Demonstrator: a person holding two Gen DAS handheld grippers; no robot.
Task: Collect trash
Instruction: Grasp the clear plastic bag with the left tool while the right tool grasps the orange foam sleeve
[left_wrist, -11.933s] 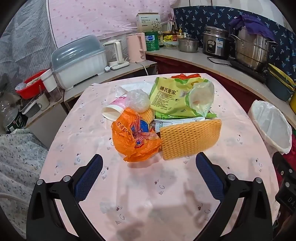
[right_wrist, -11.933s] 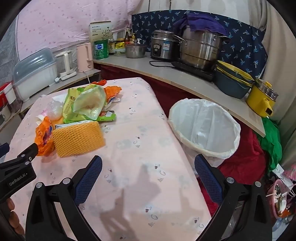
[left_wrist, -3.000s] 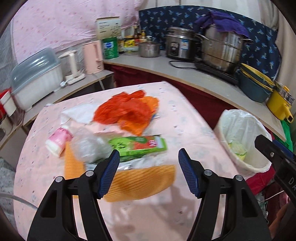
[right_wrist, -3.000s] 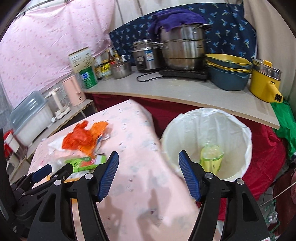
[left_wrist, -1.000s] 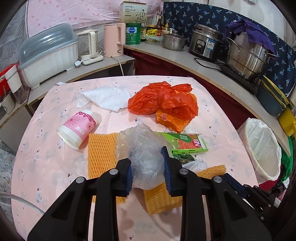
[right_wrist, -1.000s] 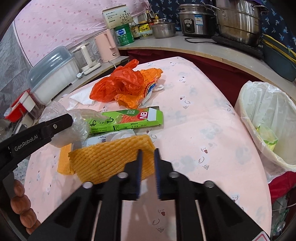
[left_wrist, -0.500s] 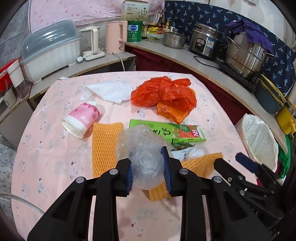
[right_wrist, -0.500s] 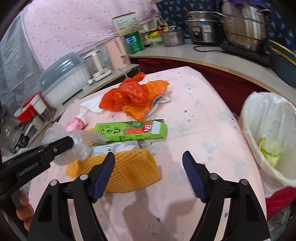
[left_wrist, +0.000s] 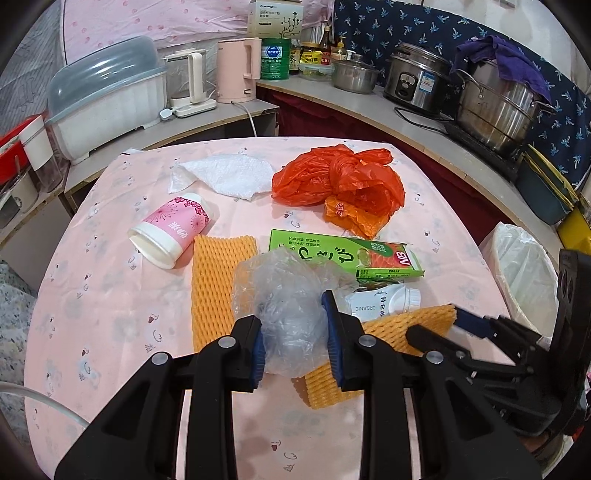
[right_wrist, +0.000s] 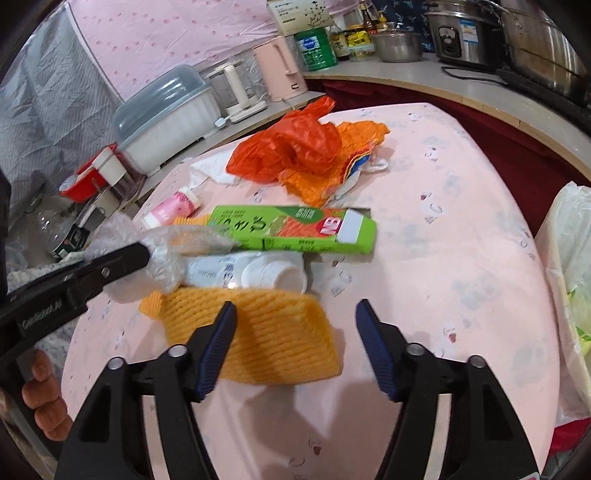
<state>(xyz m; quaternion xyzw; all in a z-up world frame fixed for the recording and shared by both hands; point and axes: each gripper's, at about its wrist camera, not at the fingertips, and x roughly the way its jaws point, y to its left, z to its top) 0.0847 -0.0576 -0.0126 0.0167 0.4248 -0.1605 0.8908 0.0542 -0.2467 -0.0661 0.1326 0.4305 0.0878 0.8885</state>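
Observation:
My left gripper (left_wrist: 293, 332) is shut on a crumpled clear plastic bag (left_wrist: 288, 295), held just above the pink table. My right gripper (right_wrist: 295, 314) hovers low over the right end of a yellow foam net (right_wrist: 258, 332). Its jaws are closing with that end between them, and the pads do not press on it. Behind the net lie a white bottle (right_wrist: 251, 275) and a green carton (right_wrist: 291, 229). In the left wrist view, a second foam net (left_wrist: 218, 273), a pink cup (left_wrist: 173, 225) on its side and orange bags (left_wrist: 340, 181) lie further back.
A bin with a white liner (left_wrist: 524, 269) stands off the table's right edge. White wrapping (left_wrist: 225, 175) lies at the table's far side. Counters behind hold a kettle (left_wrist: 236, 70), a dish box (left_wrist: 107, 99) and pots (left_wrist: 498, 99).
The right gripper, shut by the foam net a second ago, opened wide and is now narrower and lower over the net. The left gripper kept still with the clear bag.

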